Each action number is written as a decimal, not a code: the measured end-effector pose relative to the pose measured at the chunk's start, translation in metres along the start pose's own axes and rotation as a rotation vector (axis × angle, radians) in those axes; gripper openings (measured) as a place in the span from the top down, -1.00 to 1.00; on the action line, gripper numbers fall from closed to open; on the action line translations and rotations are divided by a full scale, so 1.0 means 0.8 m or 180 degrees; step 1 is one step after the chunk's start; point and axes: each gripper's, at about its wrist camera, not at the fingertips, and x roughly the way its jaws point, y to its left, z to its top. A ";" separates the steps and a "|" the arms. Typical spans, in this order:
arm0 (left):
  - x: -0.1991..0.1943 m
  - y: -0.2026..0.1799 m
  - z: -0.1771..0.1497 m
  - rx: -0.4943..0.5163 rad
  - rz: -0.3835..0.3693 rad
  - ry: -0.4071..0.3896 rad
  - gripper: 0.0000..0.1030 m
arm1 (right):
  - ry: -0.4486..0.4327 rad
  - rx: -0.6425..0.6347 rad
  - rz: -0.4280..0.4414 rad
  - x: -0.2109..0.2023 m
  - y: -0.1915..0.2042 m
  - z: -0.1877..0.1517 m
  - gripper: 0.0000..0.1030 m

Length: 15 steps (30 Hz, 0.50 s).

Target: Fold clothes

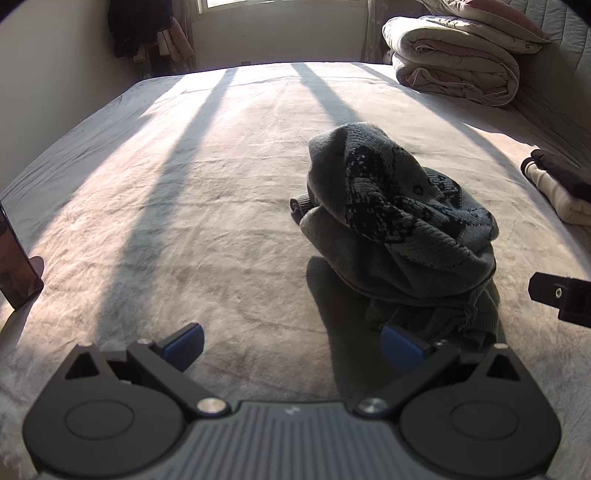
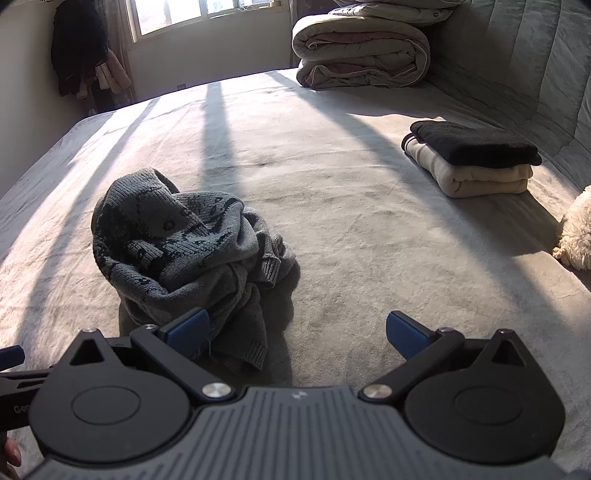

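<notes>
Two grippers hang low over the bed (image 1: 221, 184), both with their blue-padded jaws spread wide and nothing between them. The left gripper (image 1: 291, 345) sits just short of the crumpled grey knit sweater (image 1: 399, 229), slightly to that sweater's left; its right fingertip lies just beside the sweater's nearest hem, though contact cannot be told. The right gripper (image 2: 297, 332) sits on the sweater's (image 2: 184, 243) other side, and its left fingertip overlaps the near edge of the heap in the view; whether it touches is unclear.

The sweater lies bunched in a mound on the pale bedspread, unfolded, with a dark patterned band winding across the grey knit and a ribbed cuff poking out toward the far side. Sunlight falls across the bedspread around it, cut by long dark stripes of shadow.

Well beyond the sweater to the right, near the padded headboard (image 2: 524, 74), rests a stack of folded clothes (image 2: 476, 162): a black piece on top of a cream one. Further back than that stack, against the headboard's far end, sits a rolled quilt (image 2: 362, 51) in beige and pink. Behind the bed, a window (image 2: 177, 14) lets in light, and dark garments (image 2: 77, 48) hang on the wall to its left. A fluffy white object (image 2: 576, 236) shows at the right edge, near the folded stack.
</notes>
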 end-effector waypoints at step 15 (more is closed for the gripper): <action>0.016 0.007 0.009 -0.0108 0.0047 0.0072 -0.99 | 0.0134 0.0032 -0.0006 0.015 -0.004 -0.001 -1.00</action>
